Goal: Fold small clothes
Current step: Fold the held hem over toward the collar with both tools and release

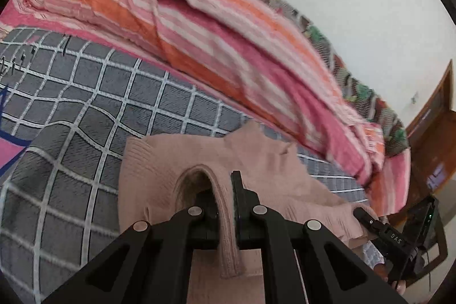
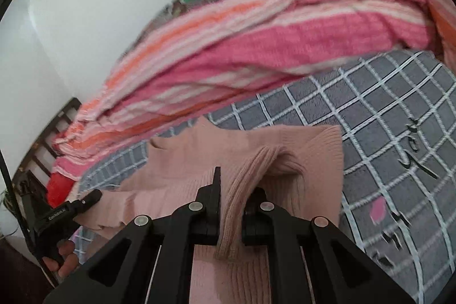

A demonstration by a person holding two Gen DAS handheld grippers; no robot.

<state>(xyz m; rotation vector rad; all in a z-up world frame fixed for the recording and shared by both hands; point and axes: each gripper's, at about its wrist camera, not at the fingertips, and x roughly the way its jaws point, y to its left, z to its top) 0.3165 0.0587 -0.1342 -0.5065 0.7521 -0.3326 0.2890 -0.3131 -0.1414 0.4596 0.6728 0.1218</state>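
Note:
A dusty-pink ribbed knit garment (image 1: 256, 155) lies on the grey checked bed cover (image 1: 85, 104). In the left wrist view my left gripper (image 1: 222, 187) is shut on a raised fold of its ribbed edge. At the far right of that view the right gripper (image 1: 367, 215) pinches the same garment. From the right wrist camera, the garment (image 2: 185, 155) spreads ahead and my right gripper (image 2: 236, 181) is shut on a ribbed fold. The left gripper (image 2: 91, 197) shows at the left edge, held by a hand (image 2: 67, 258), its tip at the fabric's edge.
A bunched pink, orange and white striped blanket (image 1: 199, 27) runs along the far side of the bed cover (image 2: 370, 104), against a white wall. A wooden door (image 1: 433, 116) stands at the right. Dark slats (image 2: 57, 121) show past the blanket's end.

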